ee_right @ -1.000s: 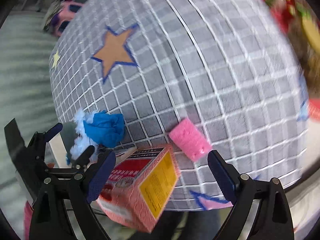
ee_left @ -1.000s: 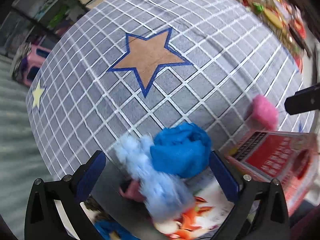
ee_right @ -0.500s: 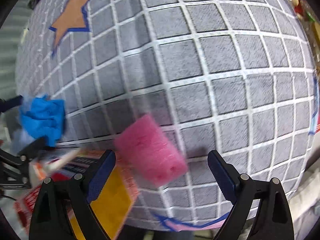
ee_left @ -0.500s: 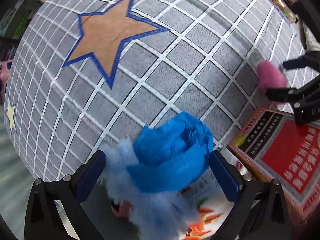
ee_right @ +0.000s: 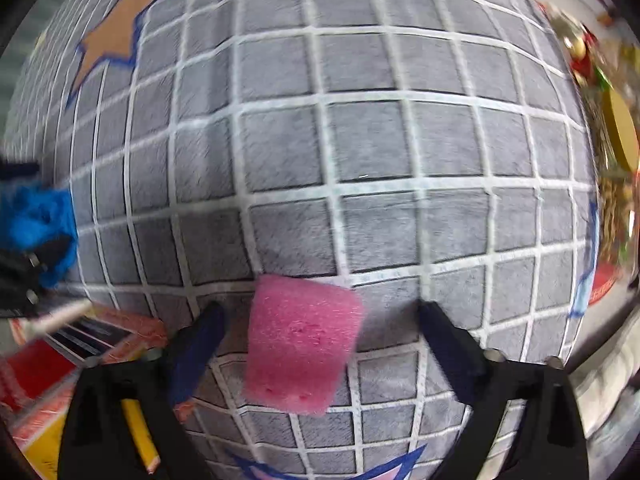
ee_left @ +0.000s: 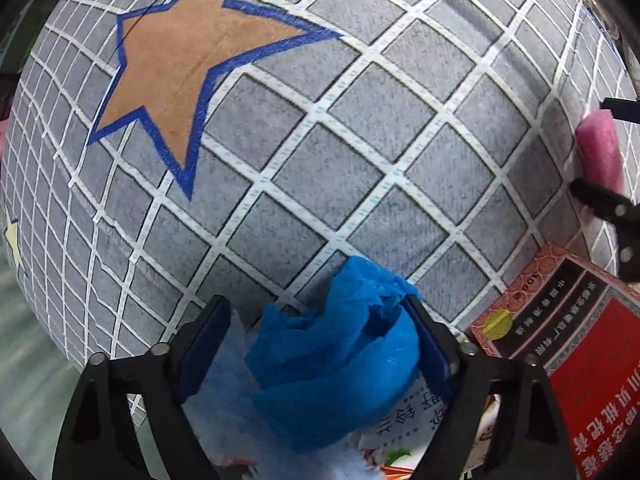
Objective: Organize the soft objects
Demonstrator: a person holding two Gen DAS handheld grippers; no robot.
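Both grippers are lower than before. The left gripper (ee_left: 316, 324) is closing around the blue cloth (ee_left: 340, 360); the right gripper (ee_right: 320, 326), opening, straddles the pink sponge (ee_right: 300, 340) without gripping. Only the right view shows a pencil (ee_right: 138, 432).

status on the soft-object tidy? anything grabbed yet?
Nothing sorted yet. Left hand-held gripper is closing around the blue cloth, one pad touching it. Right hand-held gripper is opening, straddling the pink sponge without contact. Both items remain on the grid mat; lifting and placing remain.

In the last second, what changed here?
Both claws came down: the left claw now straddles the blue cloth and is closing, the right claw straddles the pink sponge, opening. Cloth, sponge and red box stayed put.
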